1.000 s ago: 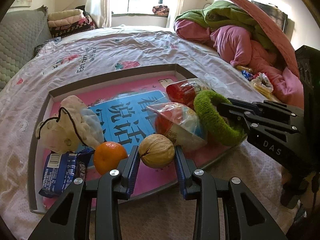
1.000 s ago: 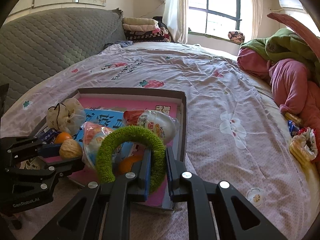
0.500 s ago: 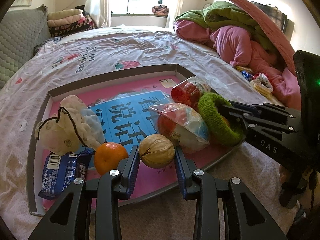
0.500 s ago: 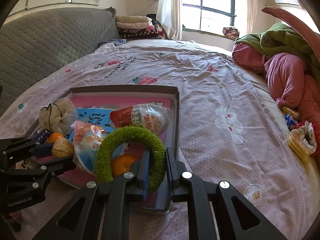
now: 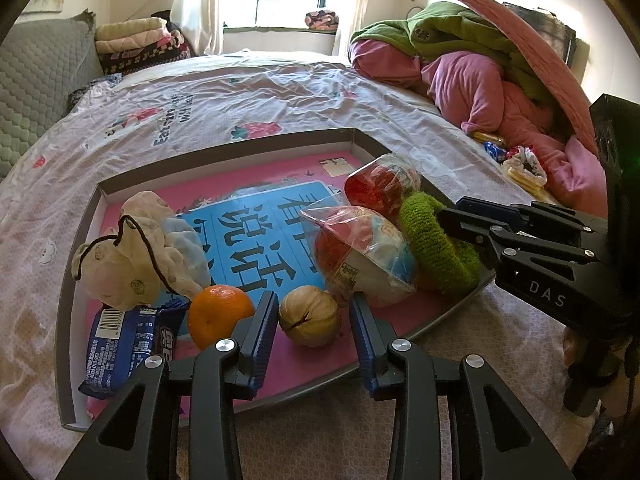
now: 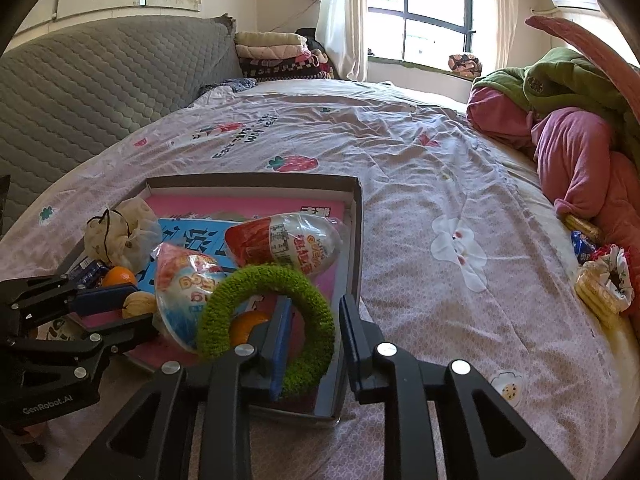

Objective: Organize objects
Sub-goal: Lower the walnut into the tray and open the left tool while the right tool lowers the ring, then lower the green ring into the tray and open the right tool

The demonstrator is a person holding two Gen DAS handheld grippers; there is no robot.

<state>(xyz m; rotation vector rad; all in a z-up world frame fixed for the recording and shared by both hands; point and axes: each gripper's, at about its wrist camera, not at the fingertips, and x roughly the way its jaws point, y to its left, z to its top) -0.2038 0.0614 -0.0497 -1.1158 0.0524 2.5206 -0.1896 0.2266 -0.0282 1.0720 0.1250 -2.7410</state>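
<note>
A shallow grey box tray [image 5: 352,136] with a pink and blue book in it lies on the bed. A walnut [image 5: 310,316] rests on the tray floor between the fingers of my left gripper [image 5: 312,320]. Its jaws are opening, and a gap shows on the walnut's right side. Beside it lie an orange [image 5: 218,314], a blue snack packet [image 5: 120,344] and a cloth pouch [image 5: 140,252]. The fuzzy green ring [image 6: 316,320] leans in the tray's near right corner, its band between the opening jaws of my right gripper [image 6: 316,320]; the pads stand off it. Two wrapped egg-shaped toys [image 6: 280,240] lie behind the ring.
A second orange [image 6: 244,324] shows through the ring. Pink and green bedding [image 5: 472,80] is heaped on the right, with loose snacks [image 5: 524,168] at its foot. A grey quilted headboard [image 6: 80,92] stands left and folded blankets [image 6: 272,52] lie by the window.
Both grippers' jaws have spread. The left pads have come off the walnut, which now sits on the tray floor. The right pads have let go of the green ring's band.
</note>
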